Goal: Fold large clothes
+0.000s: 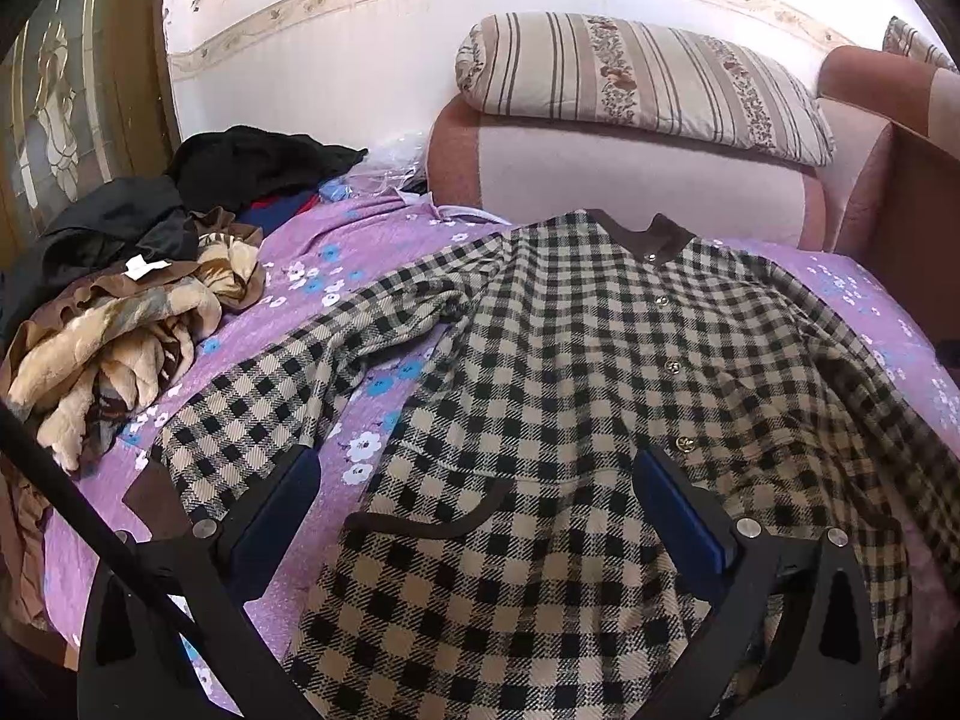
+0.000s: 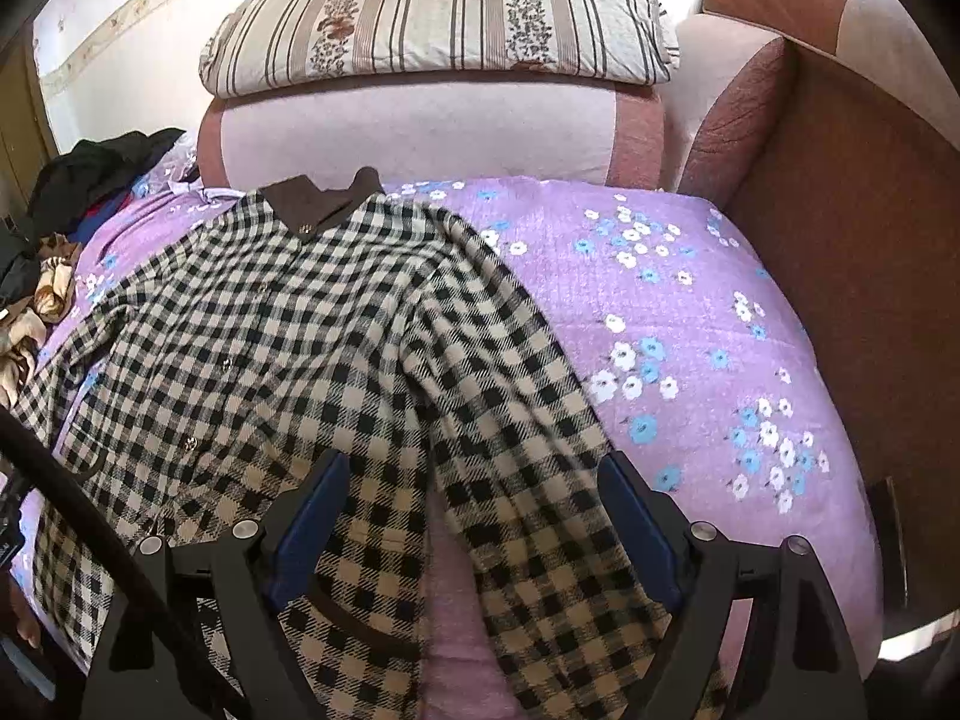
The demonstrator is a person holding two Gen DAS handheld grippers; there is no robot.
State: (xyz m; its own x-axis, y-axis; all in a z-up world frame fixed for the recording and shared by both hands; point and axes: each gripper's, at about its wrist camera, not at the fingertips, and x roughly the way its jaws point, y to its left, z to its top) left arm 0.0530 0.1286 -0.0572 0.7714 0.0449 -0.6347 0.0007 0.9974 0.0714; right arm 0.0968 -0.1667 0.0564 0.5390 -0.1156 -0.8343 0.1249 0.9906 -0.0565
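A black-and-beige checked jacket (image 1: 558, 360) with a brown collar (image 1: 651, 237) lies buttoned and face up on the purple flowered bedspread (image 1: 336, 240), sleeves spread to both sides. My left gripper (image 1: 474, 474) hovers open over its lower left front, above a brown-trimmed pocket (image 1: 432, 525), with nothing between its blue pads. In the right wrist view the same jacket (image 2: 270, 324) shows with its right sleeve (image 2: 522, 396) running down toward the camera. My right gripper (image 2: 474, 474) stands open above that sleeve and the jacket's side, gripping nothing.
A heap of brown, beige and black clothes (image 1: 126, 300) lies at the bed's left. A pink and brown sofa (image 1: 630, 180) with a striped pillow (image 1: 642, 84) stands behind the bed, and a brown armrest (image 2: 840, 228) stands on the right. A black cable (image 1: 120, 540) crosses the left wrist view.
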